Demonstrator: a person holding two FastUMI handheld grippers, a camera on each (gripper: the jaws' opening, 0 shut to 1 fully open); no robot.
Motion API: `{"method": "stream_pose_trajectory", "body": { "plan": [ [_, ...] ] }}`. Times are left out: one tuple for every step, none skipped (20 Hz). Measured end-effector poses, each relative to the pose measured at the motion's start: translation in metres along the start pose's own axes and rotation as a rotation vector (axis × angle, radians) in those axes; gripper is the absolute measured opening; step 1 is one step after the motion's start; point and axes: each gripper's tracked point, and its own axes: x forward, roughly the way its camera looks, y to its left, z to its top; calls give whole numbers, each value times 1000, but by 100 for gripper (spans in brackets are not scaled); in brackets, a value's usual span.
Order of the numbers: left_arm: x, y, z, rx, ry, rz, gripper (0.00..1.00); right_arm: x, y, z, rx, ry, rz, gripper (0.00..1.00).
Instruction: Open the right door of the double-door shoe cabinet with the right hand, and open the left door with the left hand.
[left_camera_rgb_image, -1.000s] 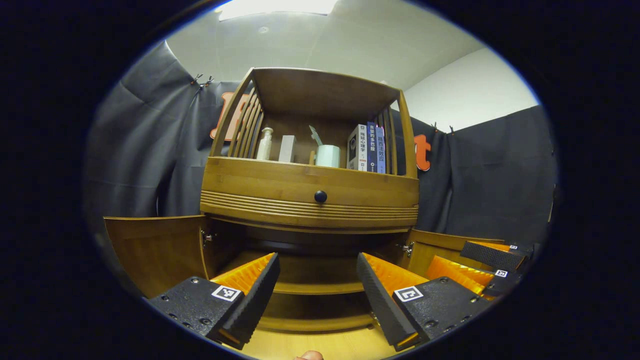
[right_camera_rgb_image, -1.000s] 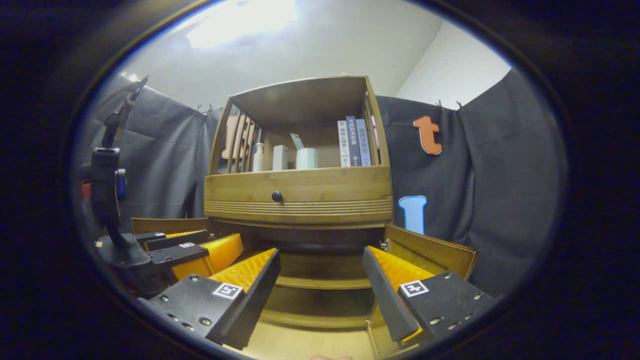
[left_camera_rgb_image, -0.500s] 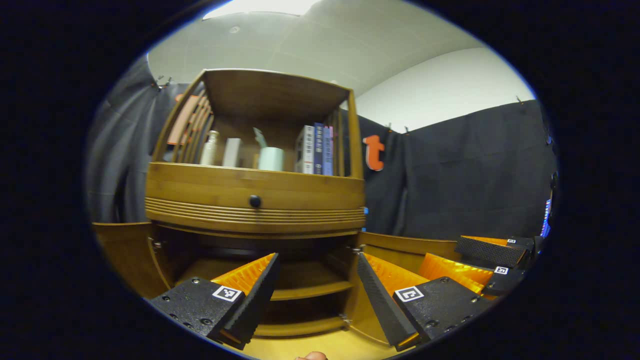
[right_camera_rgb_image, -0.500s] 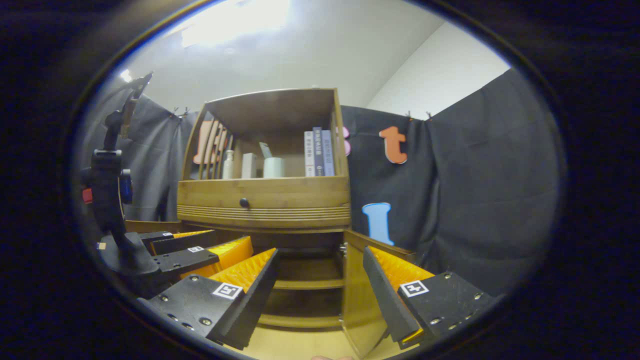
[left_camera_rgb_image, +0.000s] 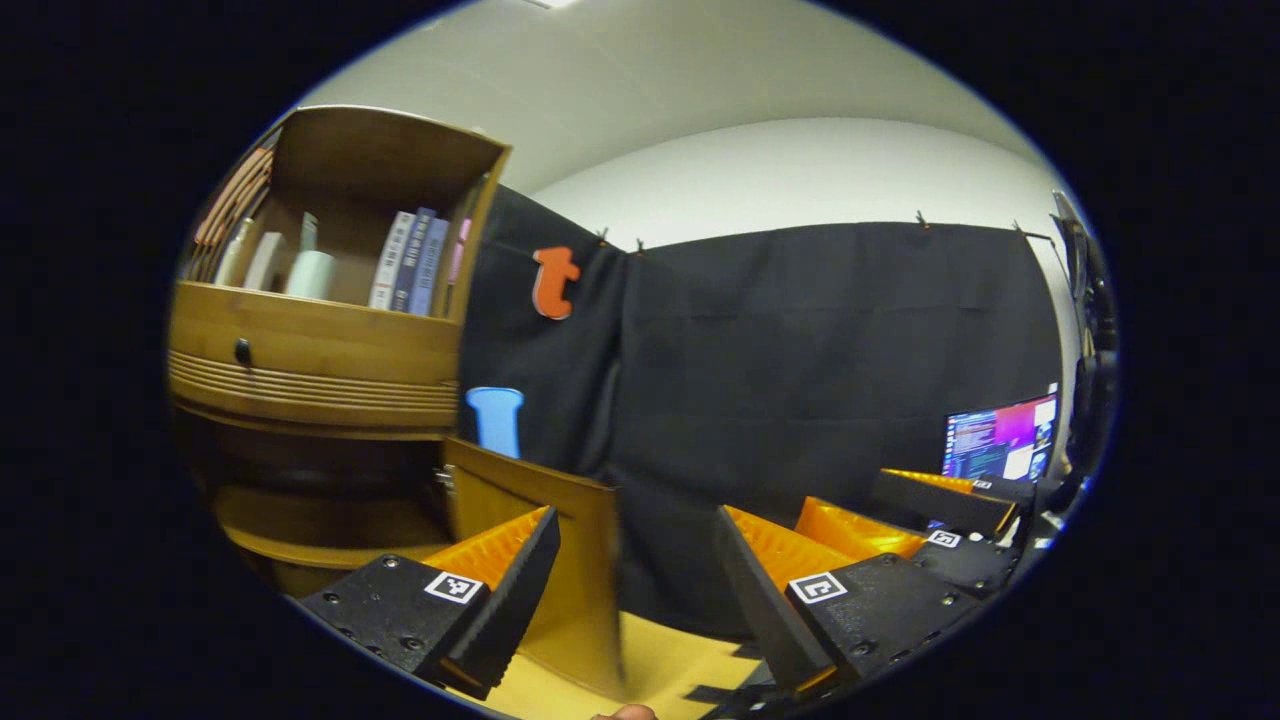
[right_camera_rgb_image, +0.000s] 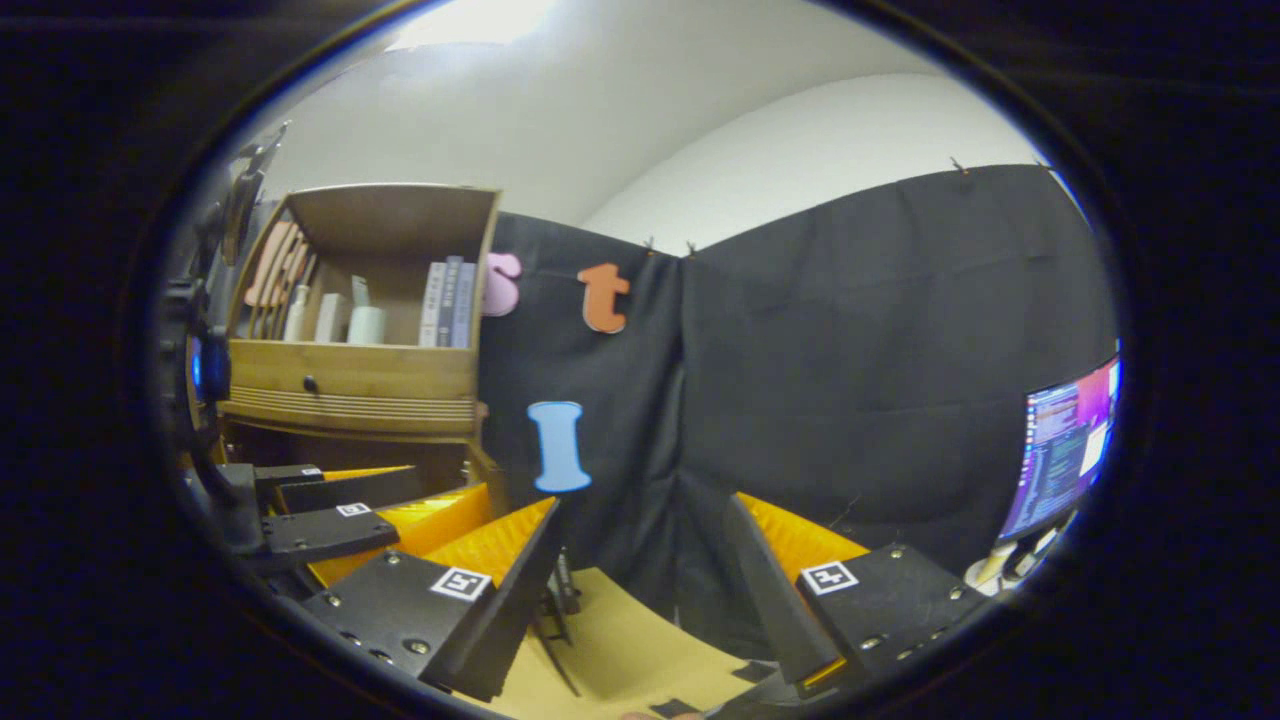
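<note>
1. Your left gripper view cuts the shoe cabinet (left_camera_rgb_image: 320, 350) at its left edge, left door out of frame.
2. Right door (left_camera_rgb_image: 560, 560) bottom edge blurs behind your finger.
3. Monitor (right_camera_rgb_image: 1065, 445) is clipped at the rim.

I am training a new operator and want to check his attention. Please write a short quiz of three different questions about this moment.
1. True or false: the right door of the shoe cabinet stands open.
2. What stands upright on the top shelf beside the white cup? A) books B) shoes C) plates
3. Fill in: both the left gripper and the right gripper have their jaws ____.

Key: 1 true; 2 A; 3 open.
</note>
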Motion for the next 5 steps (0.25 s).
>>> {"method": "stream_pose_trajectory", "body": {
  "plan": [
    [11, -19, -2, -12, -4, -18, 95, 6, -22, -1, -6, -3, -19, 96],
    [25, -37, -8, -23, -6, -29, 95, 15, -43, -2, -13, -12, -27, 96],
    [41, -54, -14, -31, -9, -34, 95, 29, -61, -5, -21, -16, -23, 96],
    [60, -62, -21, -36, -18, -8, 92, 46, -78, -9, -32, -14, -13, 96],
    [79, -69, -30, -44, -22, 19, 91, 65, -95, -15, -45, -10, 5, 96]
  ]
}}
